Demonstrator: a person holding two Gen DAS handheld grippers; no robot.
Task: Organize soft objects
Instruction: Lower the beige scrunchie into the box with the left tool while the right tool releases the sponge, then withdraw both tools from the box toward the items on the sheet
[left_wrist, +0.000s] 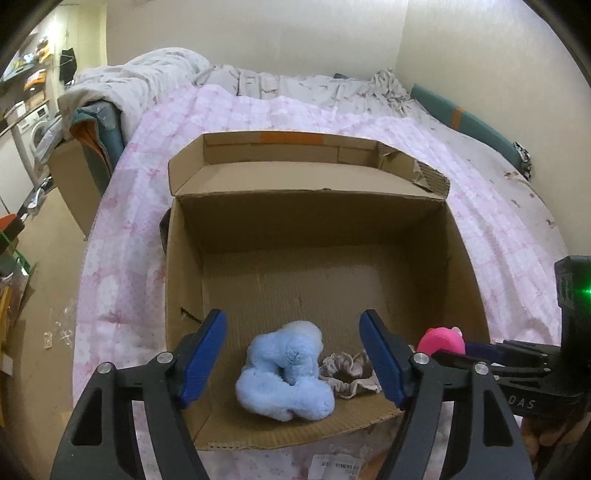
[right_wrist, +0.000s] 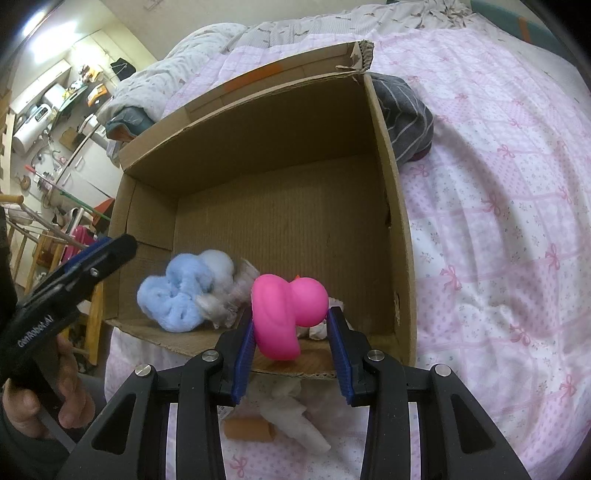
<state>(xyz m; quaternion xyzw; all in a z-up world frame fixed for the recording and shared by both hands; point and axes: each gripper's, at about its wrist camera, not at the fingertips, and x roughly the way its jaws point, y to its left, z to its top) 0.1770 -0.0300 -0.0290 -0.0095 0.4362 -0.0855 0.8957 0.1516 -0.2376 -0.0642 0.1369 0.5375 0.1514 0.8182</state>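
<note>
One box, two scrunchies, one duck

Your left gripper, the black one with blue ribbed pads, is tilted down with its jaws spread wide and nothing pinched between them. Your right gripper, same black frame and blue pads, is angled down too, with its jaws pulled in partway and clamped on both sides of a bright pink rubbery toy. In the right wrist view you can see your bare left hand wrapped around the left gripper's black handle, fingers curled underneath.
</note>
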